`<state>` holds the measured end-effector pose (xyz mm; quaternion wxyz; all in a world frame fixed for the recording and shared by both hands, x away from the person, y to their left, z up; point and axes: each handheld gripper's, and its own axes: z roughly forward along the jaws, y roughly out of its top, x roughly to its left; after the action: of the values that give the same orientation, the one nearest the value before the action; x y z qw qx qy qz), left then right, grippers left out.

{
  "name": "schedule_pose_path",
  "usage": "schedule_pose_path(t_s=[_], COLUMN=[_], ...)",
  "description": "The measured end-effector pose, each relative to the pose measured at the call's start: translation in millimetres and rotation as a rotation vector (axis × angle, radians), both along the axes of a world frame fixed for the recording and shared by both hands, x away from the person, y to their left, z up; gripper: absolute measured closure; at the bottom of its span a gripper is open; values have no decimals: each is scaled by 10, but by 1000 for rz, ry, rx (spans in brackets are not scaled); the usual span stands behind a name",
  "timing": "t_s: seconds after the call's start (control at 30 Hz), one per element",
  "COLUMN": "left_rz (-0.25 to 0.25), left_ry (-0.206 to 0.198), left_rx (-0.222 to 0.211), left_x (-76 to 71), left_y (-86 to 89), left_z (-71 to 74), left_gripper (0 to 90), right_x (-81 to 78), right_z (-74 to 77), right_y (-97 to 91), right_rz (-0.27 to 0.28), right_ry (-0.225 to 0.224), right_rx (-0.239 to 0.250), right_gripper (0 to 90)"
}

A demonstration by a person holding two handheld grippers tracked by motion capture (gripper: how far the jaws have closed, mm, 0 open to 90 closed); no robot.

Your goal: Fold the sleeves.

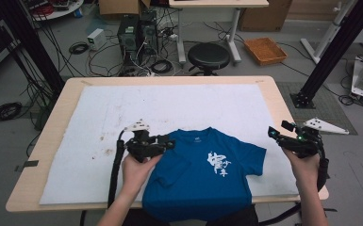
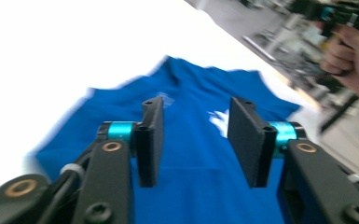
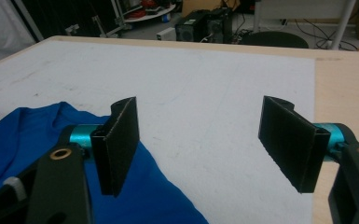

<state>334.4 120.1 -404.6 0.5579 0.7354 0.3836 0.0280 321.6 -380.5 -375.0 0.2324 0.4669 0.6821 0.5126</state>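
Now the left hand-held gripper point(image 1: 169, 142) is hovering spread and empty over the blue T-shirt point(image 1: 207, 174), while the right hand-held gripper point(image 1: 274, 133) is waiting spread just beyond its sleeve

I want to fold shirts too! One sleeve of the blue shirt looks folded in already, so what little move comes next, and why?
Probably the right gripper, open, takes the flat sleeve of the blue T-shirt; the left gripper is open above the folded side.

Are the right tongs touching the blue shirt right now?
Apart. In the right gripper view the right tongs stand open with nothing between them, held above the blue shirt and the white mat.
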Motion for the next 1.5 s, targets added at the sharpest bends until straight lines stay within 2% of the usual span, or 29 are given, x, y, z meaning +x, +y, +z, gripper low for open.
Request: schedule_pose_path(t_s=[0.03,0.1,0.17,0.2,0.23,0.3,0.4,0.43,0.5,0.57,0.6,0.63,0.77,1.0,1.07,1.1,1.13,1.17,1.33,1.4,1.47,1.5], left_rz=[24,72,126,150,177,223,264,274,292,303,309,310,311,294,290,288,286,288,285,286,283,284], left_ry=[-25,-80,-123,-147,-172,-204,-232,-239,-251,-256,-257,-258,-252,-246,-245,-243,-241,-241,-241,-239,-238,-235], left_rx=[8,41,71,83,98,123,139,145,155,161,161,159,154,160,162,162,161,160,155,150,149,148], left_x=[-18,-53,-92,-112,-134,-163,-191,-197,-209,-213,-214,-213,-206,-200,-198,-197,-197,-196,-194,-192,-184,-182], left_y=[76,239,411,497,600,743,921,960,1038,1095,1117,1137,1172,1136,1125,1120,1115,1108,1113,1123,1134,1137], left_z=[19,55,84,96,107,118,127,129,132,132,131,130,122,117,116,116,115,114,122,126,126,126], left_gripper=[533,463,450,448,424,416,411,411,411,410,411,411,410,411,411,410,411,411,411,411,411,411], right_x=[0,-5,-7,-12,-17,-19,-2,20,35,66,98,98,135,181,180,177,171,155,124,86,73,46], right_z=[0,-19,-32,-47,-97,-117,-220,-304,-352,-452,-546,-546,-643,-719,-725,-722,-720,-711,-622,-511,-470,-383], right_y=[0,-31,-40,-47,-54,-53,-66,-80,-86,-90,-90,-90,-65,-3,1,-3,-2,17,33,57,74,125], right_rz=[0,-14,-19,-18,3,9,7,-3,-5,-4,0,0,1,8,3,12,23,35,42,53,60,72], right_ry=[0,14,21,32,51,63,110,146,163,200,243,243,293,350,343,348,347,340,317,302,297,290], right_rx=[0,7,10,11,-11,-22,-61,-73,-79,-96,-102,-102,-109,-131,-139,-135,-138,-150,-130,-113,-112,-114], right_gripper=[288,289,293,322,398,411,472,492,520,553,580,580,612,673,731,801,821,885,892,892,893,892])
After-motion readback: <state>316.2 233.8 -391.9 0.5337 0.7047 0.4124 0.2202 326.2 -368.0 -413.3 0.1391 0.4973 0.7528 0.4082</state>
